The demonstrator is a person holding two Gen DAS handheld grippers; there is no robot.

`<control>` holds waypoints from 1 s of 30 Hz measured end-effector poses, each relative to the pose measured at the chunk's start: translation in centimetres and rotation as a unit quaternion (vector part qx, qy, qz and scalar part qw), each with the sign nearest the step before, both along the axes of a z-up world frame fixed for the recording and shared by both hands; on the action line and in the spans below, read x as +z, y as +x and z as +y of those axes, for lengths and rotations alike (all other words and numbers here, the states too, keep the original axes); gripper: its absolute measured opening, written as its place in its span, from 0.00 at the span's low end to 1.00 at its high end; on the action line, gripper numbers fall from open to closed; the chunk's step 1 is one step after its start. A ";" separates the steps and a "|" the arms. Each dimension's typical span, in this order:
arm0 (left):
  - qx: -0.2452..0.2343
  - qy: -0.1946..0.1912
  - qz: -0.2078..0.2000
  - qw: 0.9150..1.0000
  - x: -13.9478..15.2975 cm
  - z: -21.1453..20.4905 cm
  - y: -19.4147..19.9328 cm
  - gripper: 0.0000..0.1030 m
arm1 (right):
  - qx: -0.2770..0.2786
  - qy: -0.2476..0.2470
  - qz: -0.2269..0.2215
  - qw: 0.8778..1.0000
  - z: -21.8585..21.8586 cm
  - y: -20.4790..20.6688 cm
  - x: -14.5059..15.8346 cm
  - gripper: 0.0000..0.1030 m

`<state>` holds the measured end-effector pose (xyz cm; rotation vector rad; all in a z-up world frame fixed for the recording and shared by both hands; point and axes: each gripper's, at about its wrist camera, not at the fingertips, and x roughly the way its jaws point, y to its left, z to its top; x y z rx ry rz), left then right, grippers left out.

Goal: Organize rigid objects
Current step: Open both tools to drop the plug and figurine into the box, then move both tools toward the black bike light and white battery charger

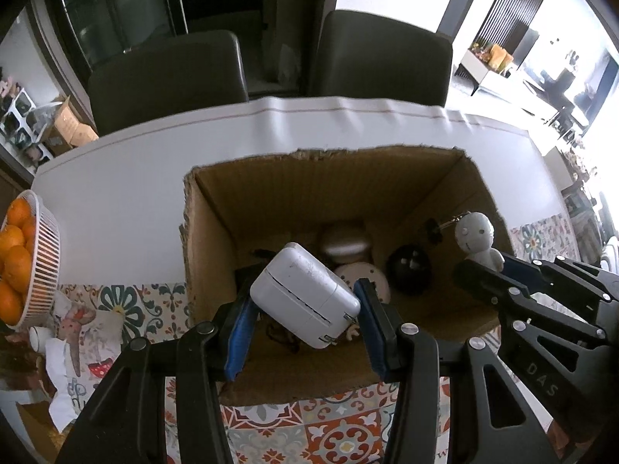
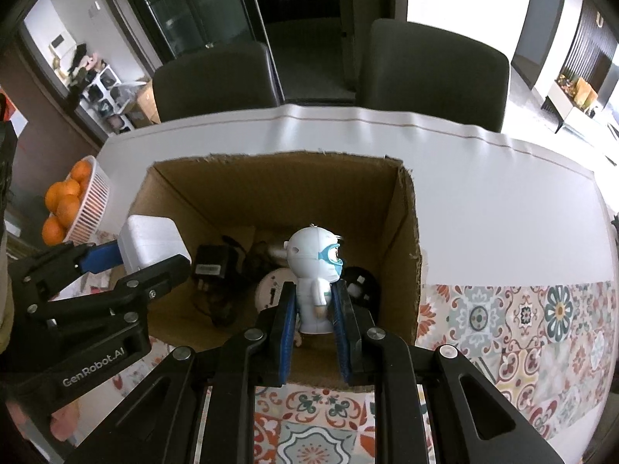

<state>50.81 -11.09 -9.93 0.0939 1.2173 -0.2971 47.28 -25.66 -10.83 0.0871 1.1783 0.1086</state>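
My left gripper [image 1: 305,297] is shut on a white power adapter [image 1: 303,299], held tilted over the open cardboard box [image 1: 329,178]. From the right wrist view the same white adapter [image 2: 149,241] shows at the left, above the box's left wall. My right gripper [image 2: 313,301] is shut on a small white figurine with blue goggles [image 2: 317,270], upright inside the cardboard box [image 2: 271,185]. From the left wrist view the figurine [image 1: 477,239] sits at the box's right side. On the box floor lie a black adapter [image 2: 212,266], a round white item [image 1: 363,274] and a black round object [image 1: 410,268].
A white basket of oranges [image 1: 23,259] stands left of the box. The table carries a white cloth [image 1: 232,135] at the back and a patterned tile mat [image 2: 522,328] in front. Two dark chairs [image 1: 166,73] stand behind it. Printed fabric [image 1: 77,332] lies front left.
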 end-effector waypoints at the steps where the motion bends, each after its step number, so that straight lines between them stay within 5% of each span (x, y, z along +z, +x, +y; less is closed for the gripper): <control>1: 0.000 0.001 0.003 1.000 -0.3 0.0 0.0 0.48 | 0.000 -0.001 0.002 1.000 0.0 0.1 -0.2 0.19; 9: 0.002 0.009 0.014 1.000 -1.1 -0.2 -0.2 0.50 | 0.001 -0.008 0.008 1.000 -0.1 0.1 -1.1 0.23; 19: 0.022 0.042 -0.040 0.998 1.7 0.3 -2.5 0.70 | -0.014 -0.020 -0.009 1.000 -0.7 -1.4 -0.1 0.29; 22: 0.030 0.044 -0.055 0.997 2.7 0.7 -3.8 0.81 | -0.017 -0.032 -0.025 0.999 -0.4 -2.7 0.9 0.35; 30: 0.064 0.046 -0.097 0.992 5.0 2.1 -8.2 0.93 | -0.027 -0.039 -0.063 0.997 0.0 -6.7 3.1 0.56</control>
